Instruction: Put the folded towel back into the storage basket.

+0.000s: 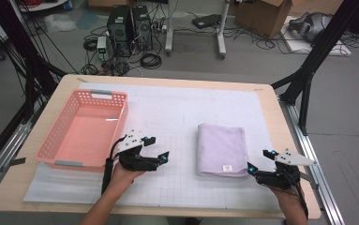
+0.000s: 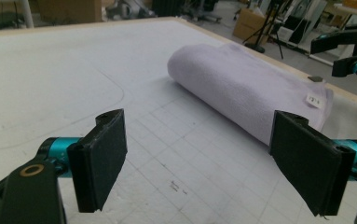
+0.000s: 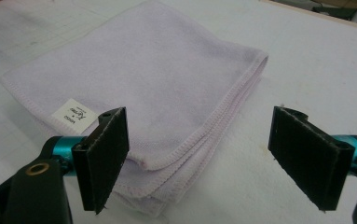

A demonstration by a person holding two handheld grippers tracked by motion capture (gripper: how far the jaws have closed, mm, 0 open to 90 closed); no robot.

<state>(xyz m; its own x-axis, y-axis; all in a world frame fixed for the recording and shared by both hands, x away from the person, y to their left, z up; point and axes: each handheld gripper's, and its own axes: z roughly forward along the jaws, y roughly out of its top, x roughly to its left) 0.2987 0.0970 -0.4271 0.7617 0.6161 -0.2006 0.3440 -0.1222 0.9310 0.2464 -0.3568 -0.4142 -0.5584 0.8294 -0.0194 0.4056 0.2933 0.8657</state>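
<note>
Both grippers released: right gripper [image 1: 261, 161] at towel's [image 1: 221, 149] near-right corner, left gripper [image 1: 156, 149] beside basket [image 1: 57, 136], mid-table.

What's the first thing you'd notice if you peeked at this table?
Probably the bright pink basket on the left side of the table, which has nothing in it. Next comes the folded lilac towel lying flat in the middle, with a small white label near its front edge. The left gripper and the right gripper sit on either side of the towel, both with jaws wide open.
</note>
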